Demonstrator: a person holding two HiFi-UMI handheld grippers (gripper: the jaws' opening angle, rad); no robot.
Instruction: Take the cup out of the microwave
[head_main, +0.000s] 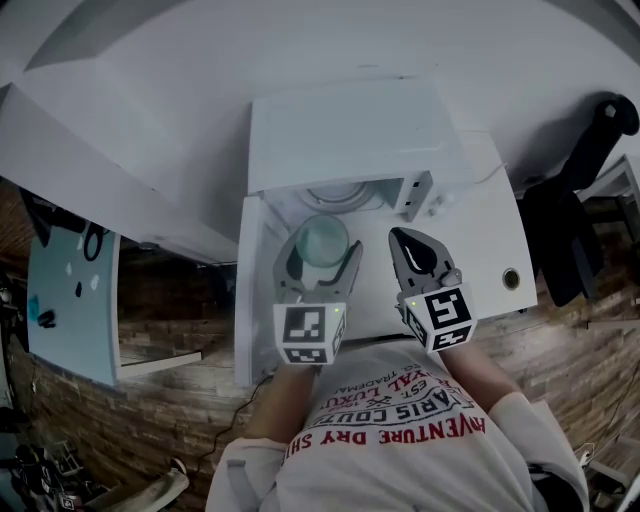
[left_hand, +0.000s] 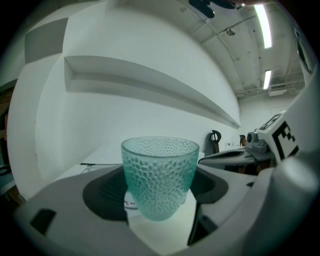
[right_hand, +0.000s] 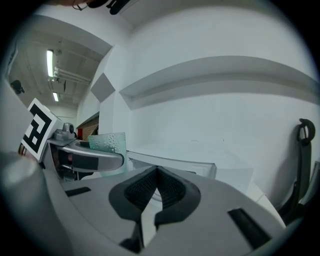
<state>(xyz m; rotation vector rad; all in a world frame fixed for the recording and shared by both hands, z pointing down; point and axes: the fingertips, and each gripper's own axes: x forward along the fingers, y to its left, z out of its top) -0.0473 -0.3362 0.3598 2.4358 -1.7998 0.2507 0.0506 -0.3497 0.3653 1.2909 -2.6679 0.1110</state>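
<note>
The cup (left_hand: 160, 175) is a teal glass tumbler with a dimpled wall. It stands upright between the jaws of the left gripper (head_main: 320, 258), which are clamped on its lower half from either side with the rim standing free above them. In the head view it hangs just on the near side of the open microwave (head_main: 345, 135), whose pale turntable (head_main: 345, 197) shows in the cavity beyond, so we judge it out of the oven or very nearly so. We expect glass like this to be stiff, fairly light and breakable. The dimples should give the pads some bite, though the wall narrows toward the base and could slide if the squeeze slackens. A hold across the middle of the body, level and no harder than needed, seems right to us, and we cannot tell whether anything is inside it. The right gripper (right_hand: 157, 186) is just to the right of the cup, its jaws together on nothing. The white surface (head_main: 490, 235) carrying the microwave lies open on its right side for setting the cup down.
</note>
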